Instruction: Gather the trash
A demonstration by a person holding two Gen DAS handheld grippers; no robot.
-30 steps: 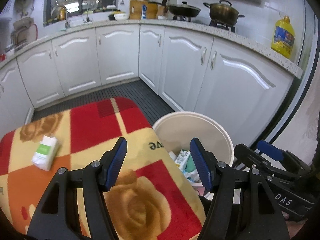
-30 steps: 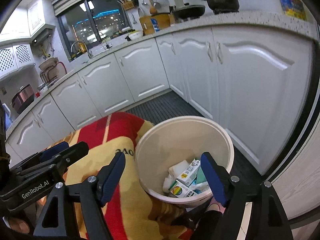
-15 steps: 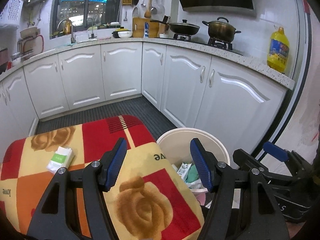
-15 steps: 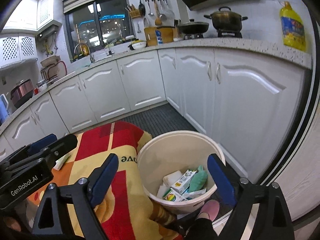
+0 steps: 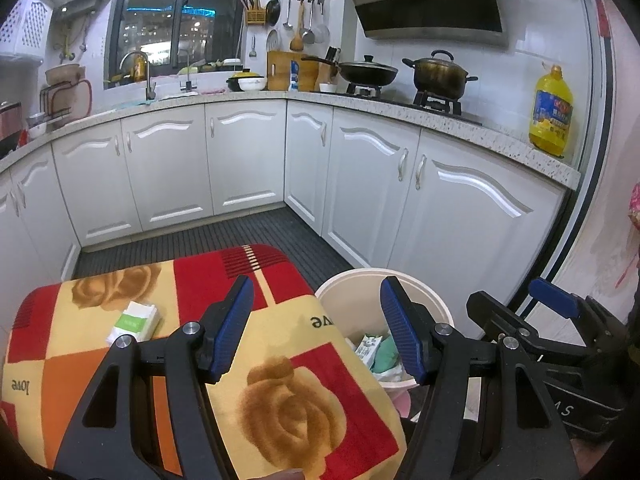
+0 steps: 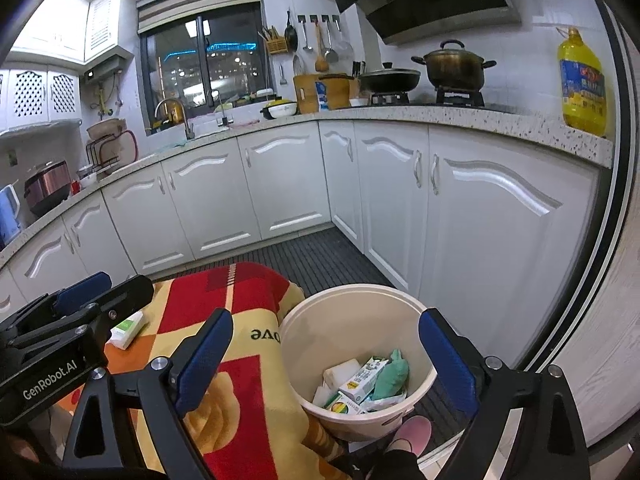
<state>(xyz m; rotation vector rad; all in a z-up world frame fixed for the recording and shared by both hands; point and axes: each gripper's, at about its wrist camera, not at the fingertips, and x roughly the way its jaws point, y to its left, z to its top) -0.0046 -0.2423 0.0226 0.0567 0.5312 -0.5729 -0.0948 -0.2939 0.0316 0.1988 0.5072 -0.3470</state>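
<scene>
2 grippers hover empty. Left gripper (image 5: 316, 328) released over the blanket (image 5: 288, 400); right gripper (image 6: 326, 354) opening above the bin (image 6: 356, 316). Tissue pack (image 5: 134, 322) lies at 10 o'clock.

A kitchen at night: a dark window (image 5: 176, 24) shows city lights above the sink tap (image 5: 138, 68). White cabinets (image 5: 244, 160) run in an L under a speckled counter (image 5: 440, 116), over a dark ribbed floor (image 5: 224, 236). A black range hood (image 5: 424, 4) hangs over two pots on the stove (image 5: 438, 98). Utensils hang on the white tiled wall (image 5: 520, 64), and a yellow oil bottle (image 5: 551, 112) stands at the counter's near end. In the right view a rice cooker (image 6: 47, 192) sits far left.
</scene>
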